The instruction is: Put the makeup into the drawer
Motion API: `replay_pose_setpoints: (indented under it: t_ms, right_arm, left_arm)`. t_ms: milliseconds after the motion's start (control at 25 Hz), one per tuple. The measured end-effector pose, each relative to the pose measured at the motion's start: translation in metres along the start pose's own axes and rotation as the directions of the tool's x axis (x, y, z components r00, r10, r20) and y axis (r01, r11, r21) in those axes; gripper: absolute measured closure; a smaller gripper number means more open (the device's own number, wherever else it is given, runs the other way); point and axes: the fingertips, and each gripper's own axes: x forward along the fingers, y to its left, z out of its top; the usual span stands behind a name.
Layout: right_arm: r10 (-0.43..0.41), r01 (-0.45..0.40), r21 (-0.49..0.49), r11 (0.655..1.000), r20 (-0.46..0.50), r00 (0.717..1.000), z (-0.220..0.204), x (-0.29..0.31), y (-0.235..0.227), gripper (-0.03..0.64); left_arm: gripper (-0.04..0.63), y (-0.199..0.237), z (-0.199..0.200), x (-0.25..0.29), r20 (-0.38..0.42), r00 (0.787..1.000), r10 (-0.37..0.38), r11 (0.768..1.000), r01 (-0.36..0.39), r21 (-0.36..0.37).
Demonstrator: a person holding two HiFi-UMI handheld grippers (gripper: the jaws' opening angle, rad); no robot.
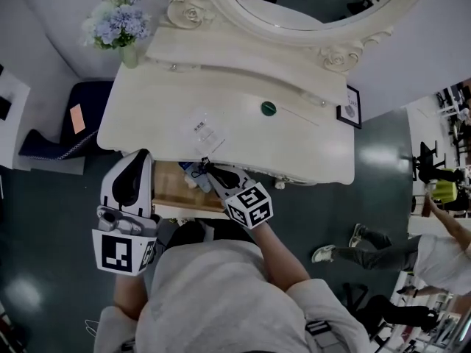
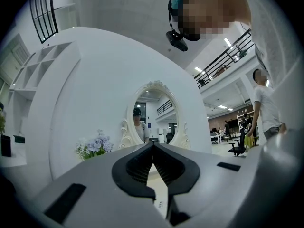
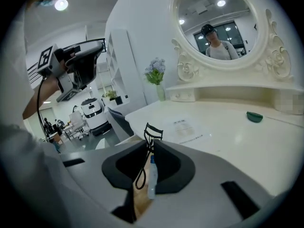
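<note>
Head view: I am seeing the left tool (image 1: 138, 162) hovering near the left end of the open drawer (image 1: 173, 190) under the white vanity counter (image 1: 147, 116). The right tool (image 1: 208, 169) is reaching over that drawer.

Left gripper view: the jaws are meeting at their tips, gripping nothing.

Right gripper view: the jaws are pinching a black eyelash curler (image 3: 148, 141), with the drawer's wooden bottom showing below it.
</note>
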Motion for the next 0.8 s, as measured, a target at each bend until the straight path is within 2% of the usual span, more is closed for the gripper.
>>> replay_pose_setpoints:
  t_ms: [240, 440, 800]
  right_arm:
    - [0.025, -0.026, -0.007, 1.000, -0.121, 0.992, -0.033, 0.019, 0.004, 0.561]
    - [0.038, -0.039, 0.001, 0.999, -0.229, 0.973, -0.058, 0.032, 0.005, 0.561]
    - [0.017, -0.011, 0.016, 1.000, -0.442, 0.897, -0.100, 0.057, 0.002, 0.561]
  left_arm:
    - [0.580, 0.005, -0.006, -0.005, -0.012, 1.000, 0.011, 1.000, -0.011, -0.004]
    - [0.580, 0.010, -0.009, -0.009, -0.024, 0.999, 0.029, 1.000, -0.029, -0.007]
    - [0.581, 0.023, -0.013, -0.021, -0.036, 0.998, 0.060, 0.998, -0.061, -0.006]
